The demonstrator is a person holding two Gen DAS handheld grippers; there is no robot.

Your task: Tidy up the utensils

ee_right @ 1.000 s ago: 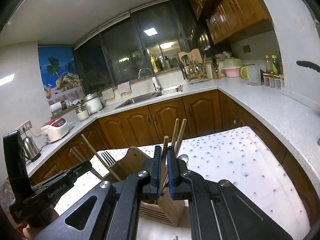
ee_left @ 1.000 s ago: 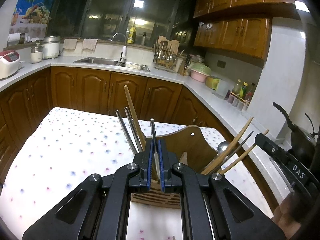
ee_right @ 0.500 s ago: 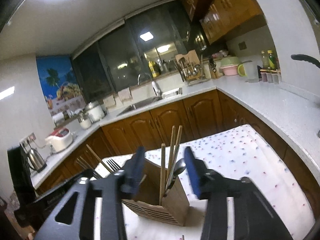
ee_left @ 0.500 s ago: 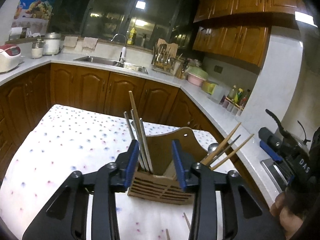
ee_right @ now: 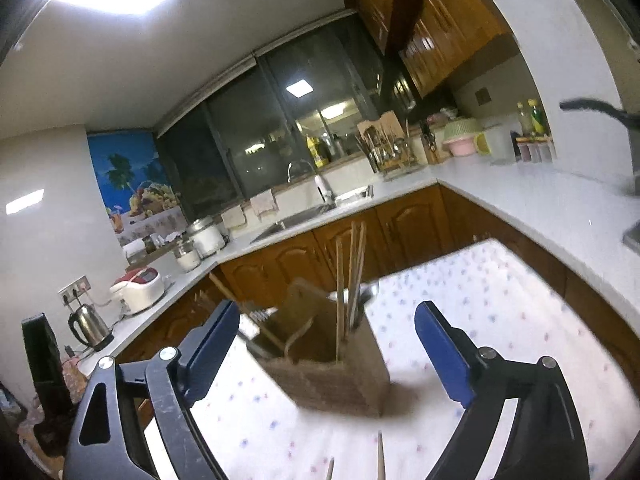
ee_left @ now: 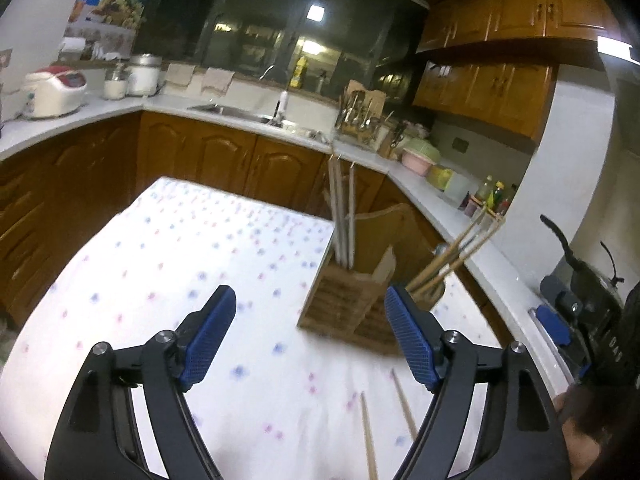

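Blue-padded black fingers of the left gripper (ee_left: 310, 334) stand spread wide with nothing between them, hovering above a white tablecloth dotted with small pink and blue flowers (ee_left: 168, 264). Ahead of the fingers and nearer the right one stands the slatted wooden utensil holder with a tall arched back (ee_left: 352, 300), resting on the cloth. From its compartment on the side nearer the left finger rise several slim metal handles and one wooden stick (ee_left: 342, 208), close to upright; from the compartment just past the right fingertip, a bunch of wooden chopsticks (ee_left: 456, 254) leans out to the right. Below the gap, close to the right finger, two loose wooden chopsticks (ee_left: 368, 436) lie on the cloth, well apart from the holder. Beyond that finger, at the frame's right edge, part of the other black gripper shows. The right gripper (ee_right: 326, 350) is likewise spread wide and empty. Beyond its left finger stand a steel electric kettle (ee_right: 90, 326) and a white and red rice cooker (ee_right: 138, 288) on the white counter. Straight ahead, between the fingers, the same holder (ee_right: 332, 376) sits on the cloth, with fork tines toward the left finger, three upright wooden chopsticks (ee_right: 352, 272) and a spoon bowl at the middle. Two chopstick tips (ee_right: 380, 456) show on the cloth beneath the gap.
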